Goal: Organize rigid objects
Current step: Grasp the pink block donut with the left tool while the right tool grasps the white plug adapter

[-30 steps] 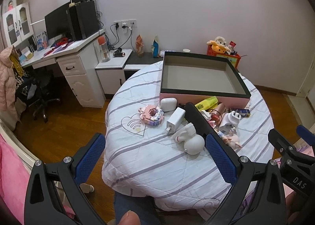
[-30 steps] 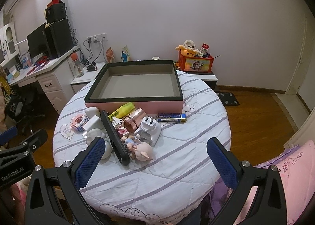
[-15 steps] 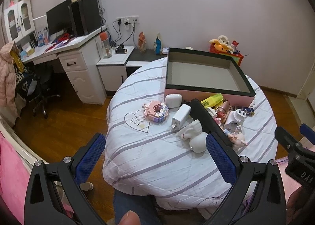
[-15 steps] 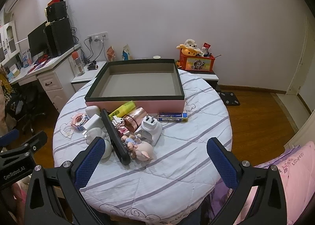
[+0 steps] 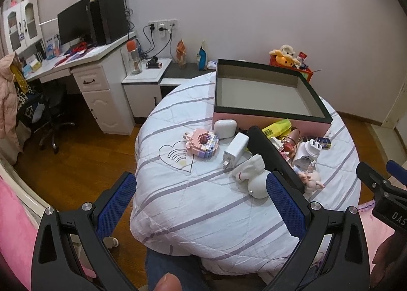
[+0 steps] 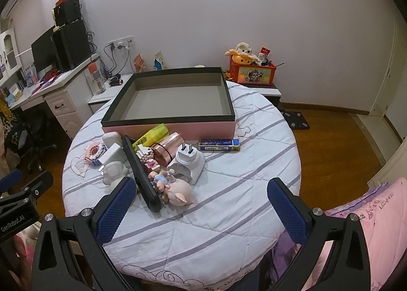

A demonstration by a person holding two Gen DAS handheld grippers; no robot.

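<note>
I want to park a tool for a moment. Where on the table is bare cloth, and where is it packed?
Bare: the near edge of the striped cloth in front of the pig figurine, the right side beyond the blue tin, and the empty box. Packed: the strip before the box, from the block toy to the white plug.

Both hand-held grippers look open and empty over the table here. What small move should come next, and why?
Probably lower the right hand-held gripper toward the pig figurine, the item nearest it in the pile. The pink box behind is empty, nothing is held by either hand-held gripper, and the left hand-held gripper hangs over bare quilt, so a first pick from the clutter seems due.
</note>
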